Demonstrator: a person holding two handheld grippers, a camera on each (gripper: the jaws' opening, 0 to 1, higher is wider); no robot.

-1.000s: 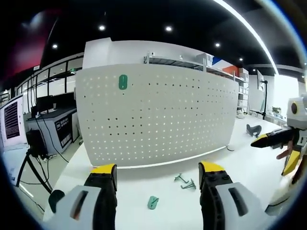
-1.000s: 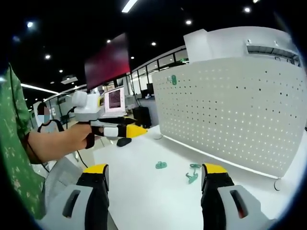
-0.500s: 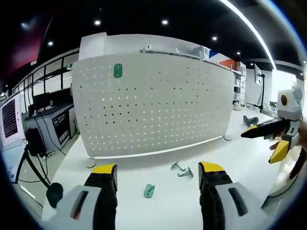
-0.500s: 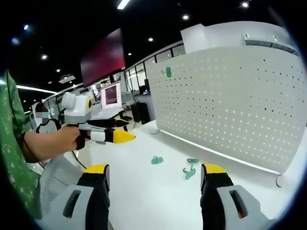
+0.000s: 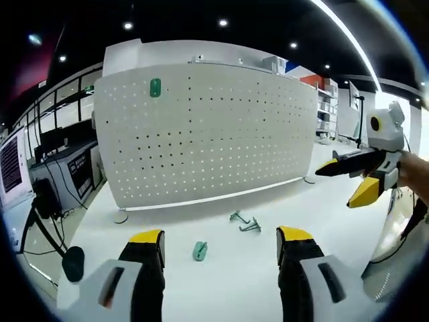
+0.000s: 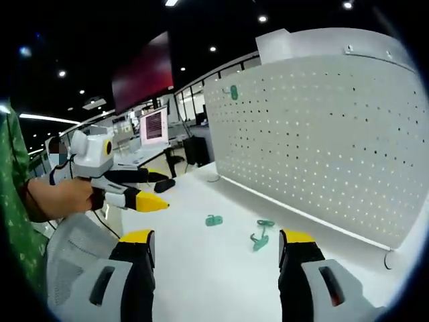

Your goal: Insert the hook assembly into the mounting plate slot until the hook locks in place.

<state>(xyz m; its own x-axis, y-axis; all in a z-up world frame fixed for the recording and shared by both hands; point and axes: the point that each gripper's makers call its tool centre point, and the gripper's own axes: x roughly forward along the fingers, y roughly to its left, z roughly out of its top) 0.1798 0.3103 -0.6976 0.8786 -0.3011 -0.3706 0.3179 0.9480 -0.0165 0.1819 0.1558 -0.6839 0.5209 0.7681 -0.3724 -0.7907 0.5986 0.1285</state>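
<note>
Left claw (image 5: 220,245) hangs wide open over the white table (image 5: 322,201), nothing in it; right claw (image 6: 214,245) gapes just as wide, empty too; green hook pieces (image 5: 245,222) lie loose on the table below the pegboard (image 5: 208,134), a small green plate (image 5: 200,251) beside them; another green plate (image 5: 155,88) sits high on the board.

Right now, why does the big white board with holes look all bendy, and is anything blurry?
In the left gripper view the fisheye lens bows the board, so its edges curve; the green pieces on the table look sharp. In the right gripper view the board bulges too, and the ceiling lamps are bright dots against a dark ceiling.
</note>
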